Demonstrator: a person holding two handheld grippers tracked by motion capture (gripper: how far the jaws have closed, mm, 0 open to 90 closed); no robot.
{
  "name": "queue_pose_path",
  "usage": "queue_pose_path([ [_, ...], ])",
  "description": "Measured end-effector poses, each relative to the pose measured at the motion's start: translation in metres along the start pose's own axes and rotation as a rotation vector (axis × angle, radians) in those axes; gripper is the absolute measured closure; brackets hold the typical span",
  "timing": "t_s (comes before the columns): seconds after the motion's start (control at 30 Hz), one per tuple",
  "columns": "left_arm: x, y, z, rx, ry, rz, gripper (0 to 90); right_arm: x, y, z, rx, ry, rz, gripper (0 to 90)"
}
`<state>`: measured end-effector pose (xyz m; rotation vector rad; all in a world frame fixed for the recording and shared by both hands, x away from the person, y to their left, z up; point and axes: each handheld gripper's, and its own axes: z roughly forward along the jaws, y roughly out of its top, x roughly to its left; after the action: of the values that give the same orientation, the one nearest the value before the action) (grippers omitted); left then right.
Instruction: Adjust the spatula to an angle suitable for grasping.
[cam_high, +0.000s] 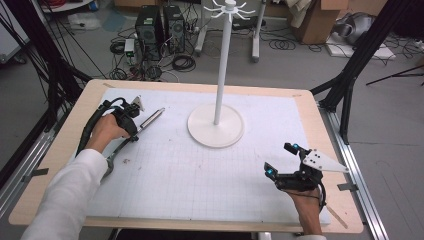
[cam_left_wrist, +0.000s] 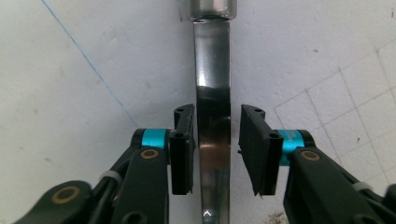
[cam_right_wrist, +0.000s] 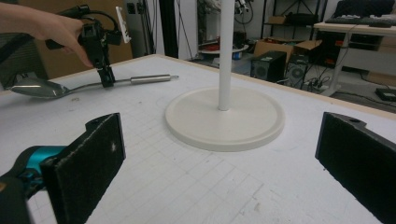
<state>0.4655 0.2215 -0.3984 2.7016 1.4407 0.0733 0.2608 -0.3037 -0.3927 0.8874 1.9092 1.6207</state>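
A long metal spoon (cam_high: 152, 118) lies on the white gridded mat at the left, its round handle pointing to the far right and its bowl (cam_right_wrist: 35, 87) toward the person. My left gripper (cam_high: 134, 136) points down over the spoon's flat shank (cam_left_wrist: 213, 93). Its pads (cam_left_wrist: 182, 149) straddle the shank, with a narrow gap still showing on the right side, so the left gripper (cam_left_wrist: 217, 140) is open. My right gripper (cam_high: 279, 159) hovers near the front right of the mat, wide open and empty, facing the stand; its pads (cam_right_wrist: 88, 158) frame the right gripper view.
A white hanger stand with a round base (cam_high: 216, 131) and a tall pole (cam_high: 222, 60) stands at the middle back of the mat (cam_high: 200, 180). The wooden table edge (cam_high: 340, 200) runs close to the right hand. Computers, cables and boxes sit on the floor beyond.
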Motion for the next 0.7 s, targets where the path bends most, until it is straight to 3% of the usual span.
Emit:
queue_pose_path([
  [0.13, 0.0, -0.0001, 0.0013, 0.002, 0.004, 0.0, 66.1, 0.0001, 0.0001, 0.0005, -0.001, 0.0, -0.003, 0.5],
  [0.3, -0.0002, 0.0001, 0.0021, 0.014, 0.009, 0.006, 71.9, 0.0, 0.0, 0.0001, 0.0, -0.001, 0.002, 0.5],
  [0.5, 0.0012, 0.0001, 0.0023, 0.02, 0.001, -0.021, 73.7, -0.0013, -0.0001, 0.0004, -0.002, -0.004, 0.005, 0.5],
  [0.7, -0.0007, -0.0005, 0.0016, 0.03, 0.001, -0.001, 74.1, -0.0004, 0.0001, 0.0003, -0.002, -0.002, 0.005, 0.5],
])
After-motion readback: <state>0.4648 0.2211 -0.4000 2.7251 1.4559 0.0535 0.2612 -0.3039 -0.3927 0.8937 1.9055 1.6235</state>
